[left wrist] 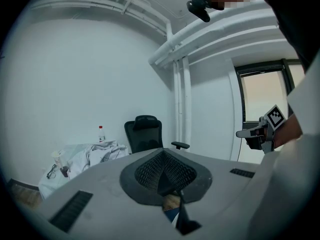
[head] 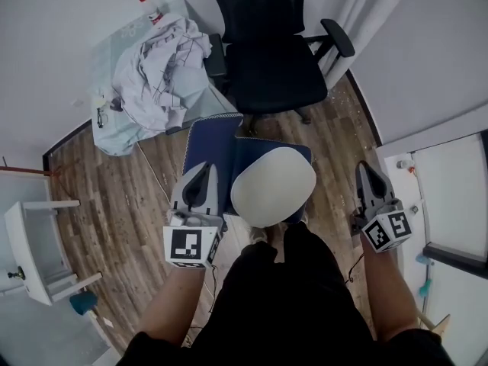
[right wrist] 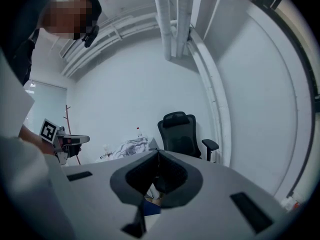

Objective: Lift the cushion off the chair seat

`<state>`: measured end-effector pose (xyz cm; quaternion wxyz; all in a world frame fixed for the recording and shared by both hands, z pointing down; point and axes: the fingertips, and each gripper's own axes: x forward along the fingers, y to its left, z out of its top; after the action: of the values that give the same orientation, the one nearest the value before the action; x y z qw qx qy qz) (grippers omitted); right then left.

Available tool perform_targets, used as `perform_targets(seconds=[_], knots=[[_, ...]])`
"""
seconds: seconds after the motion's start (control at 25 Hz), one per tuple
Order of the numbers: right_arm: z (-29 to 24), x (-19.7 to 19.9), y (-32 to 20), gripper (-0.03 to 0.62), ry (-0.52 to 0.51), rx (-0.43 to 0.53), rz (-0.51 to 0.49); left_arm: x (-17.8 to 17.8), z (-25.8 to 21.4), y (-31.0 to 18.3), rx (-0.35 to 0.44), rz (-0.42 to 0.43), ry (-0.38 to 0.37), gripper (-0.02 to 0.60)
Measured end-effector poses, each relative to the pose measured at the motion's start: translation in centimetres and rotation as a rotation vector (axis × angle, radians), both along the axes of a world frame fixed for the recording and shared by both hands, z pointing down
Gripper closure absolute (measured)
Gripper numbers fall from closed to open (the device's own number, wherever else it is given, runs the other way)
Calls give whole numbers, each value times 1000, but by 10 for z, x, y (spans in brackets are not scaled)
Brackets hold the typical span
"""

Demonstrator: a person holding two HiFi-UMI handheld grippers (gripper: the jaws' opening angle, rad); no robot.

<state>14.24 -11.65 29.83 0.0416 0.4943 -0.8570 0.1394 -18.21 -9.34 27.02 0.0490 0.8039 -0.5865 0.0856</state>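
A dark blue cushion point(head: 210, 149) lies on a chair seat right in front of me. The chair's white oval back point(head: 273, 186) hides its near part. My left gripper point(head: 200, 171) hangs over the cushion's left edge with its jaws together and nothing in them. My right gripper point(head: 368, 169) is off to the right of the chair over the wood floor, shut and empty. In the left gripper view the jaws point(left wrist: 162, 153) meet at a point, with a sliver of blue cushion point(left wrist: 171, 215) below them. The right gripper view shows its jaws point(right wrist: 158, 154) closed too.
A black office chair point(head: 271, 52) stands just beyond the cushion. Back left, a glass table point(head: 114, 52) carries a heap of white clothes point(head: 164, 67) and a bottle point(head: 149, 6). A white rack point(head: 38, 250) is at the left and a white cabinet point(head: 450, 197) at the right.
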Motion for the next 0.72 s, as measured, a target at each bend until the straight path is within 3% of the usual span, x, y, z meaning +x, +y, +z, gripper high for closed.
perform_targets(seconds=[0.36, 0.48, 0.72], knots=[[59, 19, -42, 582, 27, -20, -55, 46, 53, -29, -81, -22, -9, 577], [73, 23, -48, 582, 41, 0, -70, 53, 73, -33, -96, -8, -35, 577], [127, 30, -46, 582, 24, -55, -88, 58, 119, -35, -141, -53, -49, 577]])
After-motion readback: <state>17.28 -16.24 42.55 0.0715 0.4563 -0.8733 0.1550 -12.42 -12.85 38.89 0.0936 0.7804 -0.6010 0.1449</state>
